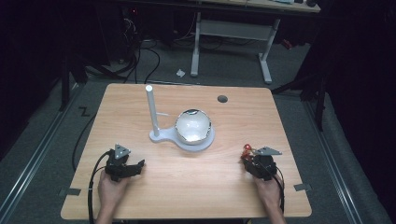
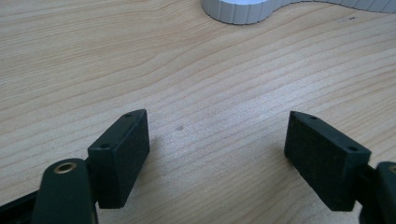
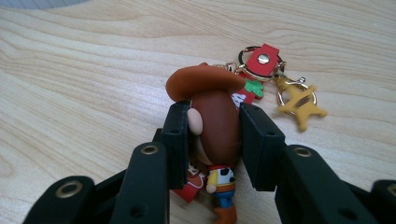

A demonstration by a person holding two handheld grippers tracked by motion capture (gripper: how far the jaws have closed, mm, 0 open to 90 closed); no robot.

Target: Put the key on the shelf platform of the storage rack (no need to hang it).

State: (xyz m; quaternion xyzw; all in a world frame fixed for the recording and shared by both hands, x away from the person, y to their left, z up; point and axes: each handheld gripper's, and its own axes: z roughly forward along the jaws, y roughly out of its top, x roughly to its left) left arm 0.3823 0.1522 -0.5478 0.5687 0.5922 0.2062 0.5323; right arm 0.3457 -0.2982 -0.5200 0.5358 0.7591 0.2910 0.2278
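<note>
A cowboy figure keychain (image 3: 214, 123) with a brown hat, a red strap with a ring and a yellow star charm (image 3: 300, 101) is clamped by its head between the jaws of my right gripper (image 3: 214, 128), just above the wooden table. In the high view the right gripper (image 1: 252, 161) sits at the table's right front with the red keychain bits (image 1: 246, 150) at its tip. My left gripper (image 2: 217, 140) stands open over bare wood, and it rests at the left front (image 1: 135, 167). A white stand (image 1: 183, 138) with an upright post (image 1: 152, 109) and a shiny bowl (image 1: 193, 126) sits mid-table.
The stand's white base edge (image 2: 238, 11) shows at the top of the left gripper view. A round cable hole (image 1: 222, 99) lies near the table's far edge. Beyond the table stand a white desk frame (image 1: 231, 37) and floor cables.
</note>
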